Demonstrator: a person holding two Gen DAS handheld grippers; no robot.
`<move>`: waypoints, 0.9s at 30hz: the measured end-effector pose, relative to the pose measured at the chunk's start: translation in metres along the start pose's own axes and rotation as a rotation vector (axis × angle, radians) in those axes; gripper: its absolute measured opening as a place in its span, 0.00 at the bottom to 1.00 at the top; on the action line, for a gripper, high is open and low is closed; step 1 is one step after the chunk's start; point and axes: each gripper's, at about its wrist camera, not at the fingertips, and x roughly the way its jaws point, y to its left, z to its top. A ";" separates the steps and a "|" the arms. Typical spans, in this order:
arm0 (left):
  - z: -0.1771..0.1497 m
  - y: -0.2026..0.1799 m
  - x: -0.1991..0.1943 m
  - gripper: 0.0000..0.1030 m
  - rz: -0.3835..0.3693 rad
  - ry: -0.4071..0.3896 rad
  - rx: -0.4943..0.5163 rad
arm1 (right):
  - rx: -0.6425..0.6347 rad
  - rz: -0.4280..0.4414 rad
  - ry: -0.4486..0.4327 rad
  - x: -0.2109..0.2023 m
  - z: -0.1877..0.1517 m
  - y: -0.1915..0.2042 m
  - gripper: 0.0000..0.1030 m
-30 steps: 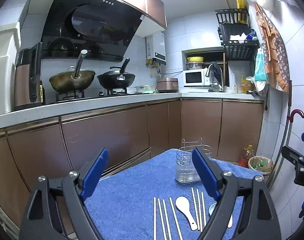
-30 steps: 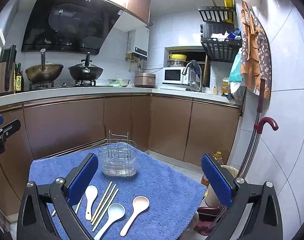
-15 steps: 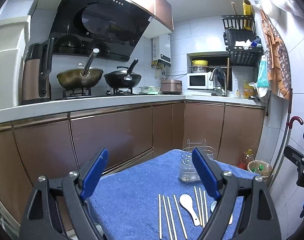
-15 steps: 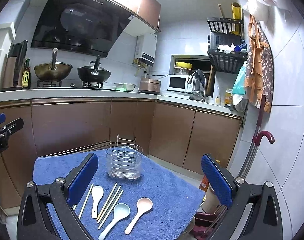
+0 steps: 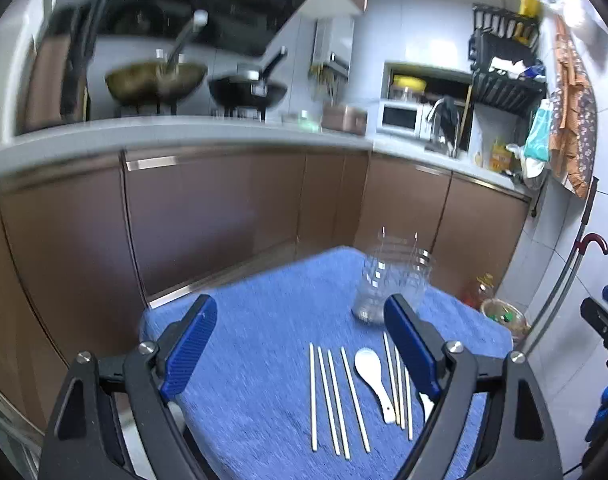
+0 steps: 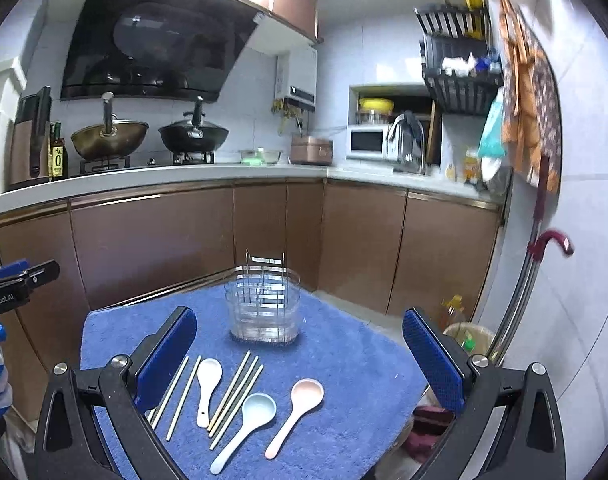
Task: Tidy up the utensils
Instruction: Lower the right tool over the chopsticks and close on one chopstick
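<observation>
Utensils lie loose on the blue towel; none sits in the clear holder yet, so you stand at the approach to a first pick.

Left gripper: jaws wide, nothing between them, hovering above the towel's near-left part. Right gripper: jaws wide, also empty, above the row of utensils.

Layout as found, right wrist view: white spoon between two groups of chopsticks; blue spoon just beside the middle chopsticks; pink spoon furthest right and apart from the rest. The holder stands upright behind the row, toward the towel's far edge.

Recommendations:
- Take the pink spoon first with your right gripper; it has free space on both sides.
- Close across the handle, not the bowl, so the spoon hangs straight for insertion.
- Press the pads down into the towel pile before closing; thin chopsticks are likely to roll or slip out otherwise.
- The holder looks light. Lower each piece vertically and avoid striking its wire frame.
- The left wrist view is motion-blurred; steady that hand before committing.
</observation>
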 end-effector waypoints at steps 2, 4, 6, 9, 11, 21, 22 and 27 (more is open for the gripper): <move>-0.003 0.003 0.015 0.83 -0.021 0.055 -0.012 | 0.021 0.016 0.031 0.012 -0.005 -0.007 1.00; -0.006 0.004 0.035 0.83 -0.051 0.133 -0.027 | 0.037 0.031 0.061 0.023 -0.008 -0.014 1.00; -0.012 0.006 0.051 0.81 -0.078 0.197 -0.047 | 0.057 0.054 0.105 0.038 -0.013 -0.020 1.00; -0.020 0.008 0.083 0.81 -0.122 0.311 -0.088 | 0.094 0.087 0.167 0.058 -0.023 -0.031 1.00; -0.026 0.009 0.104 0.81 -0.161 0.387 -0.124 | 0.127 0.112 0.216 0.073 -0.030 -0.040 1.00; -0.045 0.003 0.205 0.66 -0.260 0.664 -0.193 | 0.245 0.340 0.499 0.165 -0.048 -0.044 0.49; -0.046 0.002 0.212 0.60 -0.257 0.681 -0.192 | 0.244 0.351 0.527 0.174 -0.050 -0.042 0.48; -0.058 0.000 0.249 0.36 -0.241 0.772 -0.194 | 0.231 0.374 0.634 0.210 -0.060 -0.031 0.42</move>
